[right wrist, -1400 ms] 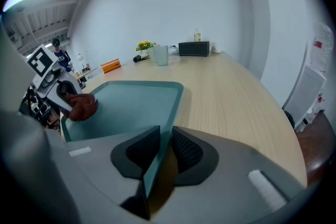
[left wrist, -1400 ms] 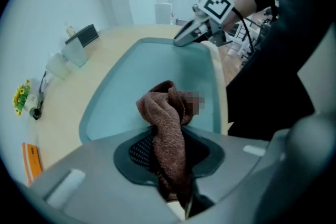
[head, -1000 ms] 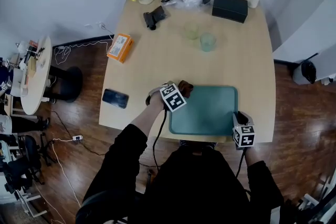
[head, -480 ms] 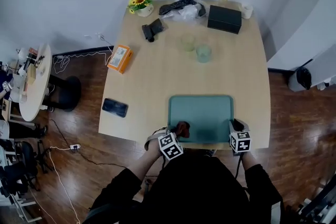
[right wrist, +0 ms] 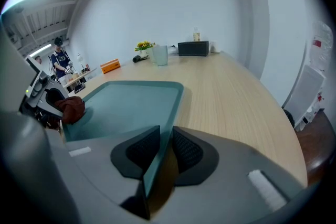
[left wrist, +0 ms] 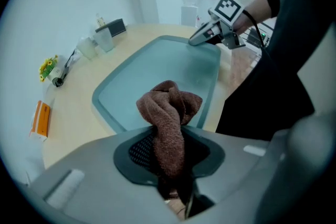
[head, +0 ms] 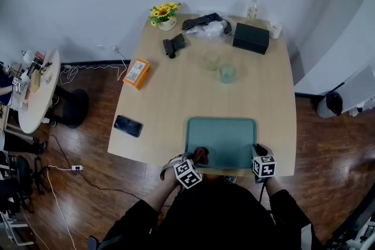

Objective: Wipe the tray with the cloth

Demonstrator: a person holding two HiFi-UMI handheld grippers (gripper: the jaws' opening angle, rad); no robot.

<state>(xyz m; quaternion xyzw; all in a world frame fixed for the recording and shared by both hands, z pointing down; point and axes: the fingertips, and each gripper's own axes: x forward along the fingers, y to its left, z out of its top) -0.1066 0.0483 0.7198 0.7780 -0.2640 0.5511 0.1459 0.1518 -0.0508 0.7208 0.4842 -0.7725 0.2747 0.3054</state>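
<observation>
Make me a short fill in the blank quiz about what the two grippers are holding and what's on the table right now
1. The left gripper is shut on a brown ____.
2. The right gripper is clamped on the rim of the teal ____.
3. The flowers at the far left corner of the table are coloured ____.

Missing words: cloth; tray; yellow.
</observation>
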